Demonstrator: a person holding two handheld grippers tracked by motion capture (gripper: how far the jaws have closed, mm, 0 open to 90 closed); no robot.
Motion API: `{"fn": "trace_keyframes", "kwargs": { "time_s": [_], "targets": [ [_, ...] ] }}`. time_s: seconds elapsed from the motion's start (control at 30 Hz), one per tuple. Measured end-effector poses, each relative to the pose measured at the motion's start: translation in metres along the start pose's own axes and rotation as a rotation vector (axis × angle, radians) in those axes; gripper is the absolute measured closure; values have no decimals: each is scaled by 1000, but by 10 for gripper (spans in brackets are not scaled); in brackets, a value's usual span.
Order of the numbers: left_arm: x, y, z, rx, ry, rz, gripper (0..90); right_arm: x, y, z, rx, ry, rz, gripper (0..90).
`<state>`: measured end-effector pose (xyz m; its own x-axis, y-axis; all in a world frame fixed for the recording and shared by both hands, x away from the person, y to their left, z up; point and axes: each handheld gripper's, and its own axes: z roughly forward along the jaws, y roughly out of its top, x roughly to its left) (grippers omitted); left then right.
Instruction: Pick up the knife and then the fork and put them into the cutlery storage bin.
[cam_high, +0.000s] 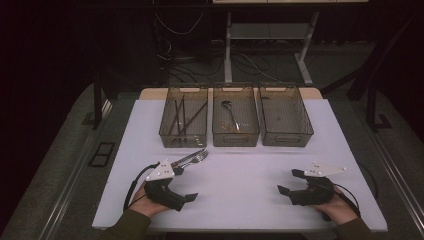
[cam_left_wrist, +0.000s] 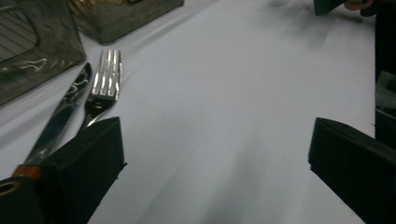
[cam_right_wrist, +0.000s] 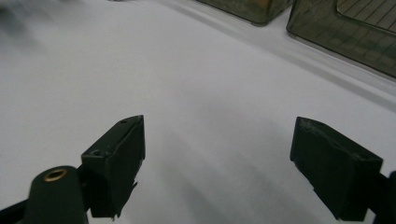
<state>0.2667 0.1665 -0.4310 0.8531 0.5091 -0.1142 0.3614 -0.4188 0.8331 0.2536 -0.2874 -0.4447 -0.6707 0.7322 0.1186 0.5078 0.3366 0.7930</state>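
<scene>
My left gripper (cam_high: 186, 186), jaws open and empty, is the one nearer the fork (cam_left_wrist: 103, 86). The fork lies beside the knife (cam_left_wrist: 60, 116), just beyond my left jaw, its long axis running away toward the bins (cam_high: 183, 117).

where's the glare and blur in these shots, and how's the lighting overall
High view: dim, room black beyond the white table, bins murky. Left gripper view: bright glare streaks on the fork tines and the knife, own jaws soft and out of focus. Right gripper view: table evenly lit, smeared at top left, the bins blurred.
</scene>
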Motion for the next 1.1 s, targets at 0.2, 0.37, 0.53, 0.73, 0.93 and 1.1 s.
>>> {"fn": "trace_keyframes", "kwargs": {
  "time_s": [0.2, 0.37, 0.53, 0.73, 0.93, 1.1],
  "targets": [
    [11, 4, -8, 8, 57, -4, 163, -1, 1, 0, 1, 2, -8, 181],
    [25, 6, -16, 9, 99, -21, 288, -1, 0, 0, 6, 9, -17, 181],
    [40, 5, -18, 19, 132, -33, 444, -1, 1, 0, 4, 16, -19, 181],
    [55, 1, -11, 95, 141, -26, 590, -1, 1, 2, 6, 20, -19, 182],
    [61, -2, -6, 127, 155, -5, 633, -2, 1, 2, 7, 22, -13, 181],
    [63, -5, -1, 172, 146, 17, 667, -2, 1, 1, 3, 23, -17, 181]
  ]
}}
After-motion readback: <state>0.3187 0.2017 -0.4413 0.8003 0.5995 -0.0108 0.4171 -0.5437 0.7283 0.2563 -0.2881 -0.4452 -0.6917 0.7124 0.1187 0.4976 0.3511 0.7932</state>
